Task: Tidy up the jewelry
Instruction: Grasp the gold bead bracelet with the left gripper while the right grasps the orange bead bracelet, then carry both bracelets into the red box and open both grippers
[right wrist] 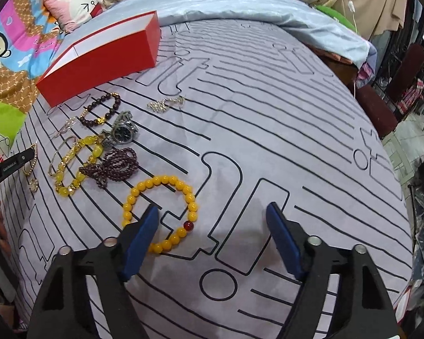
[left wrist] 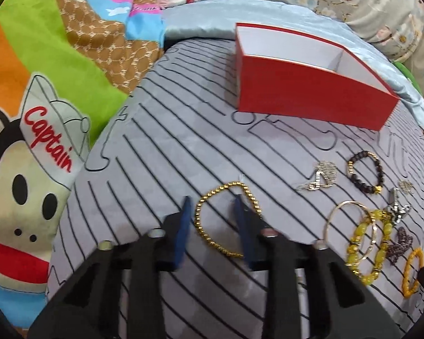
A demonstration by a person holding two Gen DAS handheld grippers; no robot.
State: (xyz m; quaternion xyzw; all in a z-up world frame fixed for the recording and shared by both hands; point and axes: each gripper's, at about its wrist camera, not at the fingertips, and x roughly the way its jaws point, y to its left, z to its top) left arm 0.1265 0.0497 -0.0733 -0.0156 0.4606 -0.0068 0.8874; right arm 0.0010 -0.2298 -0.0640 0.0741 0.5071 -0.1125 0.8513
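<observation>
Gold chain bracelet [left wrist: 226, 220]: lies flat on the grey striped sheet [left wrist: 169, 147], on the near side of the red box [left wrist: 311, 84] and well apart from it; probably the piece to be picked first.
Left gripper [left wrist: 212, 214]: parted, blue fingers [left wrist: 183, 226] straddling one side of the chain, nothing pinched yet; seems placed to close on that strand.
Red box: open top with white compartments, likely where the pieces are meant to go; nothing visible inside.
Orange bead bracelet [right wrist: 161, 214]: farther from the red box than the other pieces, flat on the sheet.
Right gripper [right wrist: 212, 220]: spread wide and empty, its left finger above the orange beads.
Loose cluster: dark bead bracelet [right wrist: 101, 110], watch [right wrist: 123, 132], yellow bracelet [right wrist: 76, 163] and maroon beads [right wrist: 113, 166] lie just in front of the red box, still unsorted.
</observation>
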